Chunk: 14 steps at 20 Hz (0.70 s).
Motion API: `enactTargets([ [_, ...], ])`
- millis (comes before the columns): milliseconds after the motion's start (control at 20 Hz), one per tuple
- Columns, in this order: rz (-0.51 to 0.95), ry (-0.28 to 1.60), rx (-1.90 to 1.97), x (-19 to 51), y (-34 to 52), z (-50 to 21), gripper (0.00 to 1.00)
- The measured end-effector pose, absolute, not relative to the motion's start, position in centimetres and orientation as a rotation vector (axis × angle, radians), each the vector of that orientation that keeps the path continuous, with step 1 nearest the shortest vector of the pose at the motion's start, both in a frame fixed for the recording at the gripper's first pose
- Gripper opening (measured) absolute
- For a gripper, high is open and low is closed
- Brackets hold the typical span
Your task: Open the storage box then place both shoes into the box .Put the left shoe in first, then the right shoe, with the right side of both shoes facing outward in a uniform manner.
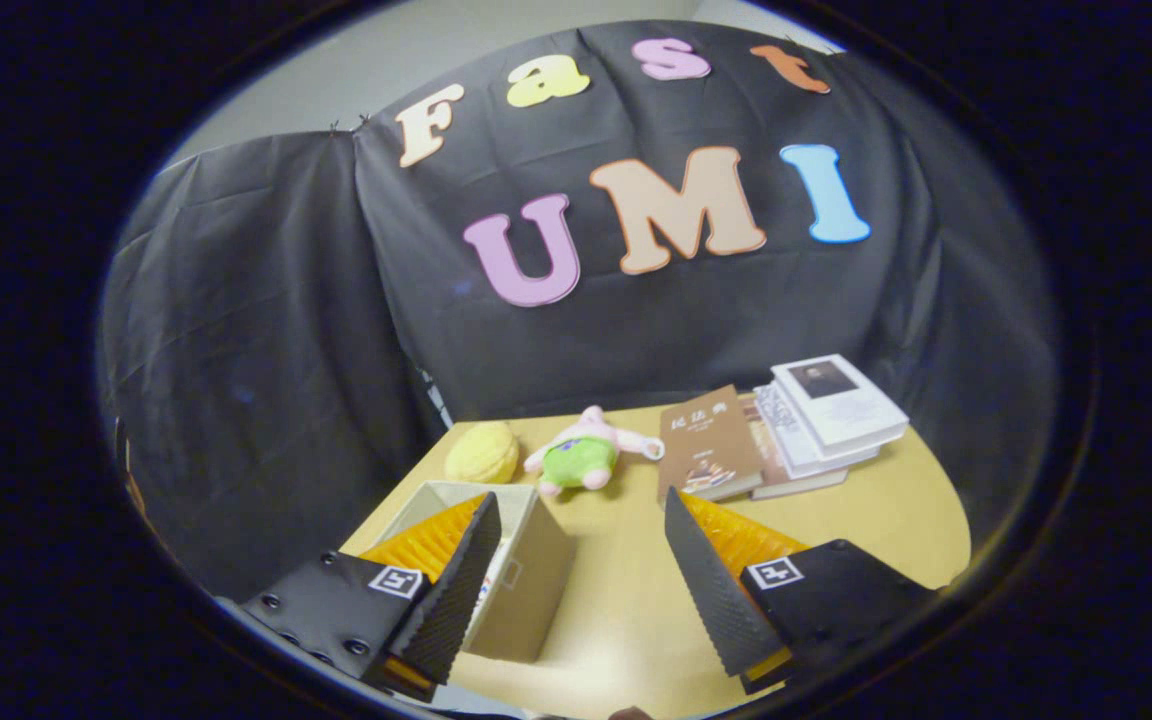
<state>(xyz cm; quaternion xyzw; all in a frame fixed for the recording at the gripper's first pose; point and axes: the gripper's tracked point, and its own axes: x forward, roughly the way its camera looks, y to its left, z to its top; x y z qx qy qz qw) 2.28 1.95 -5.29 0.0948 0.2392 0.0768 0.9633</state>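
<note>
The tongs (576, 560) are wide open. Nothing is held between the two fingers. Each finger has a black bumpy pad (461, 590) on the inside and an orange part behind it. A little square black-and-white mark sits on top of each finger.

The fingers hang above a round, light wood table (896, 520). The bare table top shows in the gap between them.

The storage box (526, 590) is a pale cardboard colour. It stands on the table right at the left finger. That finger covers part of it, and the finger's tip is over the box's open top. The top rim of the box (426, 490) can be seen, but the finger hides most of the inside, so what is in it cannot be told. The side of the box facing the gap has a small mark on it.

Farther away, beyond the fingers, a few things lie near the back of the table. There is a round yellow soft thing (482, 453). Just beside it lies a small plush toy (586, 455), green and pink. Next to that is a brown book (706, 445), lying flat. Beside the brown book is a stack of white books (831, 415), touching it or nearly so.
</note>
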Motion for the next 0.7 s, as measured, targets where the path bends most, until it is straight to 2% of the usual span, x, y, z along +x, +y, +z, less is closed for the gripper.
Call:
enactTargets([
  [250, 0.078, 0.372, 0.078, 1.5, -4.7, -3.0, 1.0],
  [700, -0.041, 0.2, 0.018, 1.1, -11.6, -0.2, 1.0],
])
